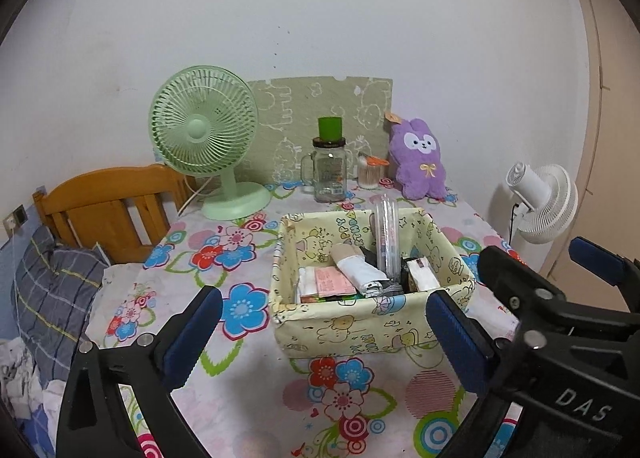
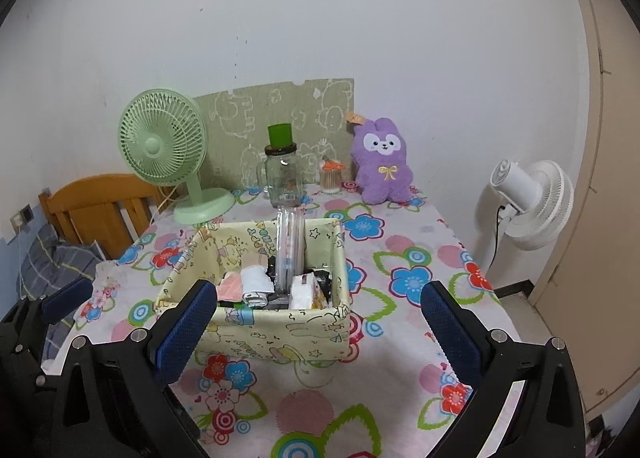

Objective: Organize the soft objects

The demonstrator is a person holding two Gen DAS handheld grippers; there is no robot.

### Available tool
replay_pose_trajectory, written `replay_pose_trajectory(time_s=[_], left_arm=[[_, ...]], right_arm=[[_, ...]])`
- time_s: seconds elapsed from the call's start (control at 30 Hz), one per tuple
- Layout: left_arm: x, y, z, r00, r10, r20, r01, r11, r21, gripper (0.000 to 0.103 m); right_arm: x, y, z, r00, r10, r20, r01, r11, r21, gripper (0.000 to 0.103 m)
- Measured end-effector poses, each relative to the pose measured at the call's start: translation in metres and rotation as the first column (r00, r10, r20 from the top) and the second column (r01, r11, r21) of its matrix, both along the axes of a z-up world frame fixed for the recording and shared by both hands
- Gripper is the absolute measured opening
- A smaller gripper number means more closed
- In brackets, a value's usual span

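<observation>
A purple plush rabbit [image 1: 421, 159] [image 2: 383, 162] leans upright against the wall at the back of the flowered table. A yellow fabric box [image 1: 352, 328] [image 2: 280, 334] with cartoon print stands mid-table, filled with packets, a folded white item and a clear tube. My left gripper [image 1: 322, 332] hangs open in front of the box with nothing between its blue pads. My right gripper [image 2: 318, 324] is open too, its fingers standing either side of the box's near wall, apart from it. The right gripper's body shows at the right of the left wrist view.
At the back stand a green desk fan [image 1: 204, 130] [image 2: 164, 138], a glass jar with a green lid [image 1: 329, 166] [image 2: 283, 174] and a cotton swab holder [image 1: 370, 172] [image 2: 331, 176]. A white fan [image 1: 540, 202] [image 2: 528, 202] stands right of the table; a wooden headboard [image 1: 108, 206] and bedding left.
</observation>
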State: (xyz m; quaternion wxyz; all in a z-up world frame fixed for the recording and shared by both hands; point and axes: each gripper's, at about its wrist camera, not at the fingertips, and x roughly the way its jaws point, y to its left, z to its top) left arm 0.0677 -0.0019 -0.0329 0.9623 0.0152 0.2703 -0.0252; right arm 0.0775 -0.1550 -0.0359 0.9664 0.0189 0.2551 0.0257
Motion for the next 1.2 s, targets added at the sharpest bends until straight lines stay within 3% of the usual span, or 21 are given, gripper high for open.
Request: replay_pose_trajectory(time_s=[0.53,1.2], left_arm=[[-0.04,0.021,0.018,0.997,0.039,0.061,-0.038,0.999,-0.024,0.103],[-0.066,0.033,0.025,0.994,0.072,0.088,-0.066,0.995,-0.073,0.103]], right_arm=[[-0.047,-0.005,0.022,0.996,-0.021,0.082,0.024,0.999,-0.034,0.103],[-0.082,-0.015,0.025,0.991,-0.032,0.132,0.033,0.999,-0.006,0.103]])
